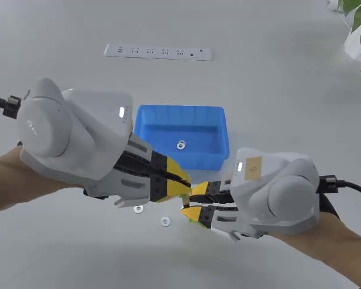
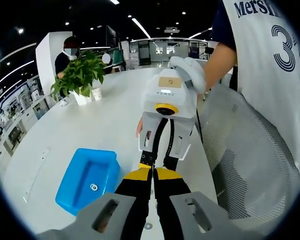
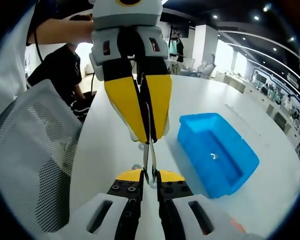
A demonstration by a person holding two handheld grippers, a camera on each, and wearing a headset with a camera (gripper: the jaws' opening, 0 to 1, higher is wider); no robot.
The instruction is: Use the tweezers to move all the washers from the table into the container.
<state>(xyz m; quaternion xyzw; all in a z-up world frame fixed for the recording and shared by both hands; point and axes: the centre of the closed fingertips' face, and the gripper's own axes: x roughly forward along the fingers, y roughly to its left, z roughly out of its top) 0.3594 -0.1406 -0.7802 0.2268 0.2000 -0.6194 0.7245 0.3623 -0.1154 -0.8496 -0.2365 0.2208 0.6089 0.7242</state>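
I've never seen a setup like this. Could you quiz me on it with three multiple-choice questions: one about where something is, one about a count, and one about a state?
1. Where on the table do the loose washers lie?
A) behind the blue container, on its far side
B) on the container's near side, toward the person
C) stacked on the container's rim

2. How many washers are inside the container?
A) one
B) none
C) five

3. The tweezers are:
A) lying flat on the table
B) inside the container
C) clamped by the left tongs

Answers:
1 B: two washers lie on the bare table in front of the container.
2 A: a single washer rests on its blue floor.
3 C: the right gripper view shows the left tongs' yellow jaws closed on them, and the right tongs pinch the other end.
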